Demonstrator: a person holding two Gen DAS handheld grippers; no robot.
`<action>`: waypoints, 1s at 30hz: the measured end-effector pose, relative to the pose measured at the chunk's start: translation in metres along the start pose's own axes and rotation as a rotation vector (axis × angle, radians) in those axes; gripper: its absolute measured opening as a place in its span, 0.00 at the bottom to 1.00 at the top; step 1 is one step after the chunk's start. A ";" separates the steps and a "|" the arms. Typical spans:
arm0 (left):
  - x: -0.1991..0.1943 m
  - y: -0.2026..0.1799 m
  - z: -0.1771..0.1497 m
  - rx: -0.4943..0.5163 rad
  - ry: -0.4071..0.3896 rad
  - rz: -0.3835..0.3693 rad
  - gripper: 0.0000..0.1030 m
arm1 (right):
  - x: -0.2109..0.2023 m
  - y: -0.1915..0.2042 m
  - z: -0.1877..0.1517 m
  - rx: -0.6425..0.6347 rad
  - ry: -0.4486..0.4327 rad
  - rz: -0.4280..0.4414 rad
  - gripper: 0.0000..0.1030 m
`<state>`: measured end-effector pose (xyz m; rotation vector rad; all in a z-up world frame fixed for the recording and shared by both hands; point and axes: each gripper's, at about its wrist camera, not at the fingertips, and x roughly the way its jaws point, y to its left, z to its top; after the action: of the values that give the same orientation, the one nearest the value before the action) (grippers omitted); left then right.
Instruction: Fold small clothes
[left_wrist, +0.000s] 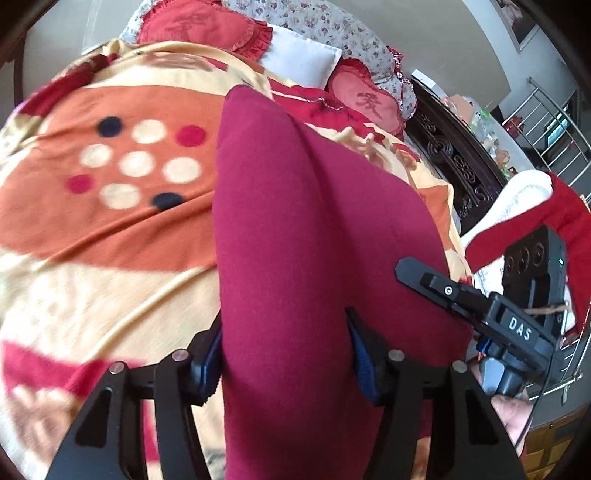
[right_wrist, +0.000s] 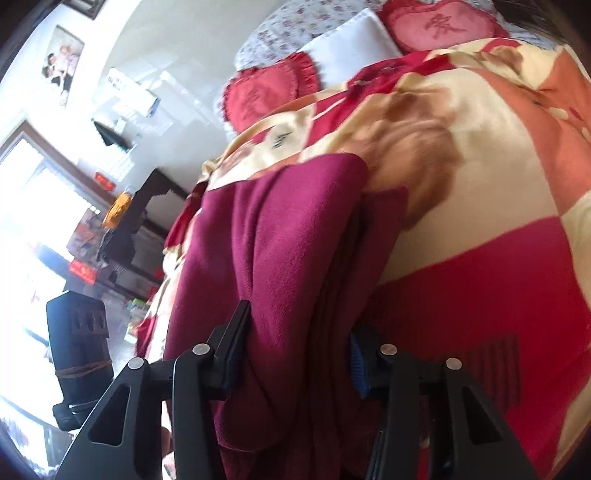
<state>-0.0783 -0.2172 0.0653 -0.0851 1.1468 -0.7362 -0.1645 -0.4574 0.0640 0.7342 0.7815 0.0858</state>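
A maroon garment (left_wrist: 295, 221) lies stretched away from me over the patterned blanket (left_wrist: 110, 229). Its near end is bunched between the blue pads of my left gripper (left_wrist: 286, 350), which is shut on it. In the right wrist view the same maroon garment (right_wrist: 280, 236) hangs in thick folds, and my right gripper (right_wrist: 299, 343) is shut on the bundle. One black finger (left_wrist: 424, 280) of the right gripper rests against the garment's right edge in the left wrist view. The left gripper's black body (right_wrist: 79, 343) shows at the lower left of the right wrist view.
The orange, cream and red blanket (right_wrist: 480, 155) covers the bed. Red heart cushions (left_wrist: 207, 26) and a white pillow (left_wrist: 299, 59) lie at its head. A dark carved bed frame (left_wrist: 454, 162) runs along the right, with red and white clothes (left_wrist: 524, 214) and a metal railing (left_wrist: 554, 122) beyond.
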 end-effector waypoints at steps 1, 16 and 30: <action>-0.007 0.002 -0.005 0.001 0.002 0.010 0.60 | 0.000 0.006 -0.005 0.003 0.015 0.016 0.26; -0.028 0.040 -0.066 0.021 0.008 0.191 0.80 | 0.036 0.027 -0.078 0.054 0.195 -0.024 0.34; -0.057 0.034 -0.070 0.077 -0.096 0.336 0.82 | 0.018 0.118 -0.101 -0.431 0.142 -0.248 0.22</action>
<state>-0.1328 -0.1382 0.0661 0.1337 1.0082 -0.4711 -0.1965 -0.3043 0.0790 0.2215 0.9459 0.0794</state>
